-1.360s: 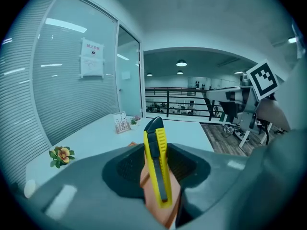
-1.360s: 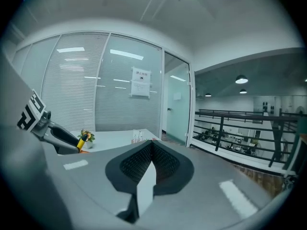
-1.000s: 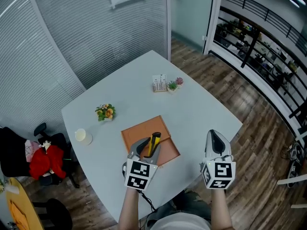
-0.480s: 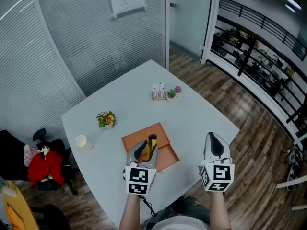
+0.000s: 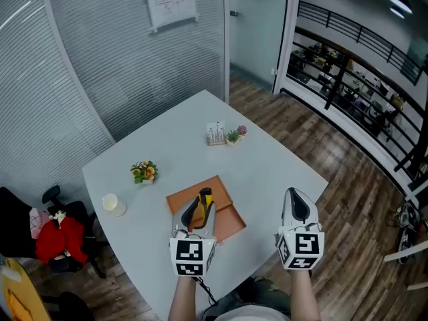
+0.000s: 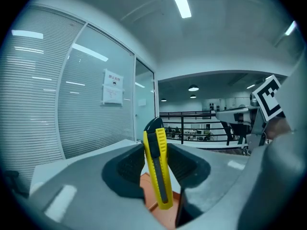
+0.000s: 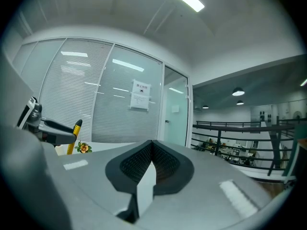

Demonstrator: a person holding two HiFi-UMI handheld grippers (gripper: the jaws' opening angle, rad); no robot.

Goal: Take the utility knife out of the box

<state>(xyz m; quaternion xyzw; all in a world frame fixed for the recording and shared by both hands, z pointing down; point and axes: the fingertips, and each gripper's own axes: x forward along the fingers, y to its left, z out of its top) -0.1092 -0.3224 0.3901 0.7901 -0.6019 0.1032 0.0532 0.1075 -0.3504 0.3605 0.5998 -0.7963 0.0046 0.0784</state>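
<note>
Left gripper (image 5: pixel 195 212) has it: the jaws are pinched on the yellow utility knife (image 5: pixel 202 202), gripping it across the body. In the left gripper view the utility knife (image 6: pixel 158 171) stands nearly upright between the two dark pads. Its black tip points to 12 o'clock past the fingertips and its tail hangs to 6 o'clock. Below that tail, orange shows: that's the box (image 5: pixel 180 196), directly under the knife on the pale table (image 5: pixel 267 159).

So the knife's long axis runs 6 to 12, along the jaws rather than across them, and the way out looks to be straight up and back. I can't tell whether the tail is clear of the box rim.

Right gripper (image 5: pixel 296 206) sits out at 3 o'clock from the left one, well apart. Its pads are pressed together on nothing in its own view (image 7: pixel 151 164). The left is plainly the working hand.
</note>
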